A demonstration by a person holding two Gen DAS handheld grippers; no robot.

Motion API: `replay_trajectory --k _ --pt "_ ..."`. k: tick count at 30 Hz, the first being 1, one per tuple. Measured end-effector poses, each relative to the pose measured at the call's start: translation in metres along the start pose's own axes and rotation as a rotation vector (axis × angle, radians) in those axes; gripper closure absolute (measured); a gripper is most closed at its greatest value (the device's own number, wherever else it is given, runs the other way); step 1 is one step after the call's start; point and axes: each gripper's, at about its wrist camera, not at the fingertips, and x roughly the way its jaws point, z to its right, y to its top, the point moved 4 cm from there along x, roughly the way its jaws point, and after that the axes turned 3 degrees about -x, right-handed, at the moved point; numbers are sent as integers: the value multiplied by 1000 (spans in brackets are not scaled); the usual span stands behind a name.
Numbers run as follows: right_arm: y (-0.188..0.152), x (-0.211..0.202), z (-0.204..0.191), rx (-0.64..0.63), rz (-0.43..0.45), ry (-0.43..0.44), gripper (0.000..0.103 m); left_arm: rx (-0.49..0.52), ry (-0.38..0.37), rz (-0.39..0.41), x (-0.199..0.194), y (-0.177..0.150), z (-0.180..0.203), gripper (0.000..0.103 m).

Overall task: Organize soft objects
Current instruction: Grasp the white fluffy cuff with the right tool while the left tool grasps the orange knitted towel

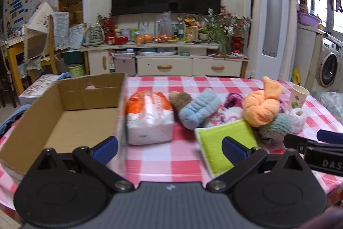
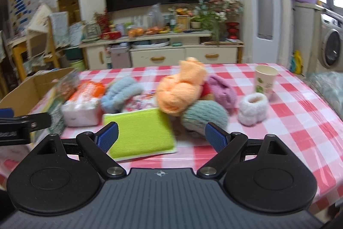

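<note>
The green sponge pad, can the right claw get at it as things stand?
Probably yes: the right claw is open, and the green sponge pad lies flat just ahead of it with its near edge uncovered.

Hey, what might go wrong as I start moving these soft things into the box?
The paper cup stands right behind the white fuzzy roll, so a reach there might tip it. The orange bundle rests on the heap and may roll off. The green pad lies flat, so the right gripper's fingers may slip.
</note>
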Motion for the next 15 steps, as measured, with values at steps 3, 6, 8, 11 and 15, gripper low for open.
replay_trajectory --k 3,6,8,11,15 --pt "-6 5 20 36 -11 -29 0 28 -35 -14 6 0 17 1" --pt "-12 11 40 60 -20 -40 0 65 -75 -20 11 3 35 1" --pt "-15 17 53 67 -26 -53 0 79 -98 -18 15 7 47 1" --pt "-16 24 71 66 -23 -75 0 100 -133 -20 23 11 67 1" --pt "-13 32 106 148 -19 -102 0 132 -181 -41 42 15 95 1"
